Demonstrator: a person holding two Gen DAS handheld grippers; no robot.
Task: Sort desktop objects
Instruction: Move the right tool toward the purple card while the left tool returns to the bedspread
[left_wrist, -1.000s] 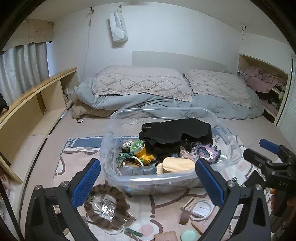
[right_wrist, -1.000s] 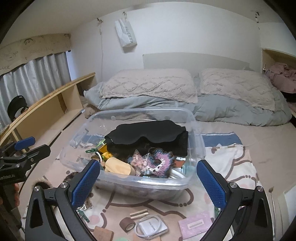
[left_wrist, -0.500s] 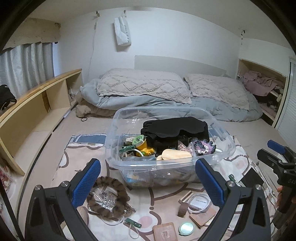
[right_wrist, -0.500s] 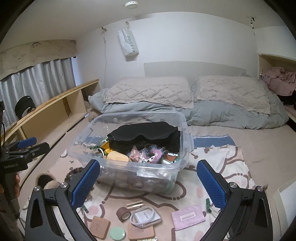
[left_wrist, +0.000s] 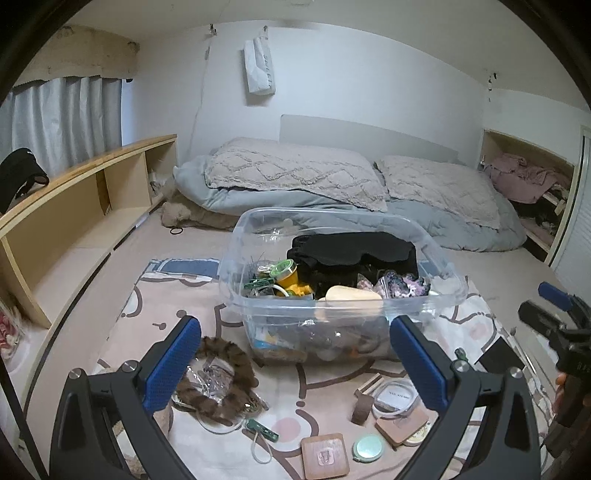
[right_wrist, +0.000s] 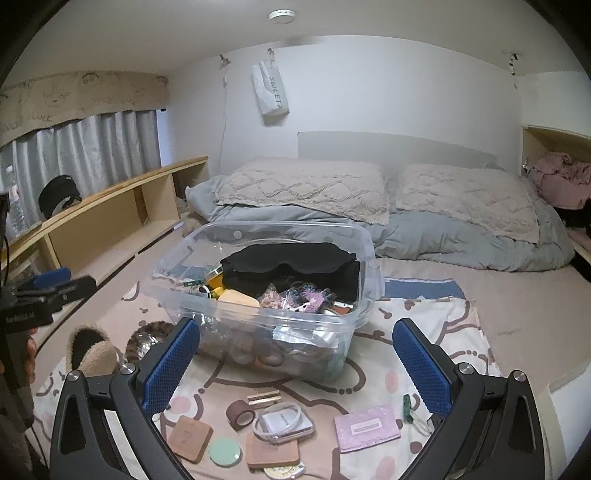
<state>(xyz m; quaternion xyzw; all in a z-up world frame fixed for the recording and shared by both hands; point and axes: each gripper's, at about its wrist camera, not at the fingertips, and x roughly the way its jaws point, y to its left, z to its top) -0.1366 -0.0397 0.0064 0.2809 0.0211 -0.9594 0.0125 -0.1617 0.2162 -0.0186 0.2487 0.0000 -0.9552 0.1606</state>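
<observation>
A clear plastic bin (left_wrist: 436, 258) (right_wrist: 369, 273) sits on a patterned cloth (left_wrist: 155, 306) (right_wrist: 443, 321), filled with a black eye mask (left_wrist: 354, 251) (right_wrist: 291, 266), a yellow item and scrunchies. My left gripper (left_wrist: 295, 365) is open and empty, in front of the bin. My right gripper (right_wrist: 295, 365) is open and empty, also in front of it. Loose on the cloth lie a brown furry scrunchie (left_wrist: 218, 384), wooden squares (left_wrist: 325, 456) (right_wrist: 190, 437), a green round disc (left_wrist: 367, 446) (right_wrist: 224, 452), a brown tape roll (right_wrist: 240, 413), a packaged white ring (right_wrist: 284, 424) and a pink card (right_wrist: 367, 426).
A bed with grey duvet and pillows (left_wrist: 295, 177) lies behind the bin. A low wooden shelf (left_wrist: 74, 206) runs along the left. A fluffy beige item (right_wrist: 92, 350) lies left of the cloth. A green clip (left_wrist: 262, 430) lies near the scrunchie.
Both grippers have pulled back and risen from the bin, so it looks smaller and more loose items on the cloth in front have come into view. Both stay open and empty.
</observation>
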